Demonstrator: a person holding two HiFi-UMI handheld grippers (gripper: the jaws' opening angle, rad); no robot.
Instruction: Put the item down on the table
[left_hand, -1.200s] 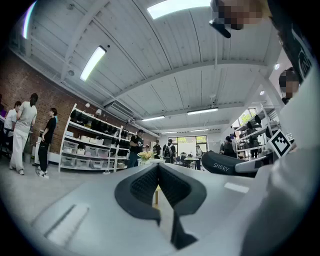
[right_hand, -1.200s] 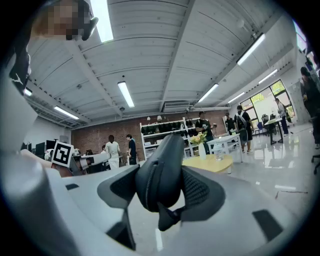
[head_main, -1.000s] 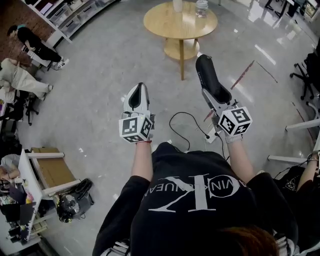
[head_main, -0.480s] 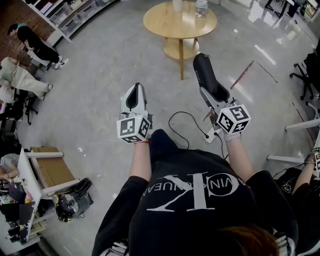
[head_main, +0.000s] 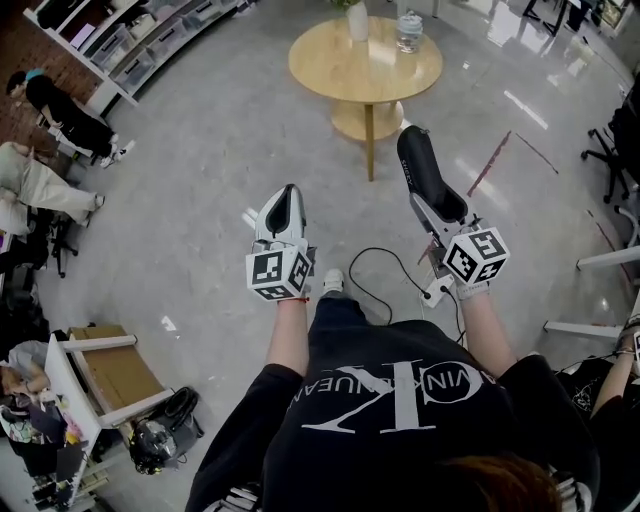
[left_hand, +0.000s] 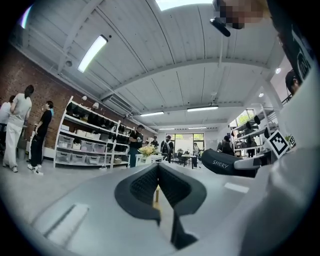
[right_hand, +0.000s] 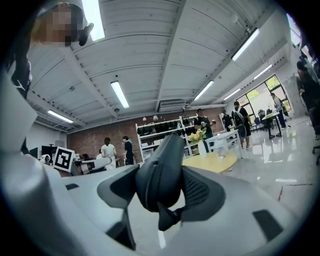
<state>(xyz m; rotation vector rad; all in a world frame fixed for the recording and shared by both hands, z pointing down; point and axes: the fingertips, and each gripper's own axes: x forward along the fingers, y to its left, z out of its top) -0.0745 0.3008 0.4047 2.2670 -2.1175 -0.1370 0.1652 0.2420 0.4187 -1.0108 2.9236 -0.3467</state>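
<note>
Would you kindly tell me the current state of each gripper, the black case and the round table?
Black case: closed, held in the air, not on the table.
Right gripper: shut on the black case.
Left gripper: shut, empty.
Round table: standing, vase and jar on top.

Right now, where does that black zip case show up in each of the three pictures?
Head view: the black case is right of centre, sticking out of the right gripper toward the round wooden table.
Left gripper view: middle right, lying sideways.
Right gripper view: dead centre, clamped between the jaws.
Shared landmark: the flower vase on that table, seen in all three.
</note>
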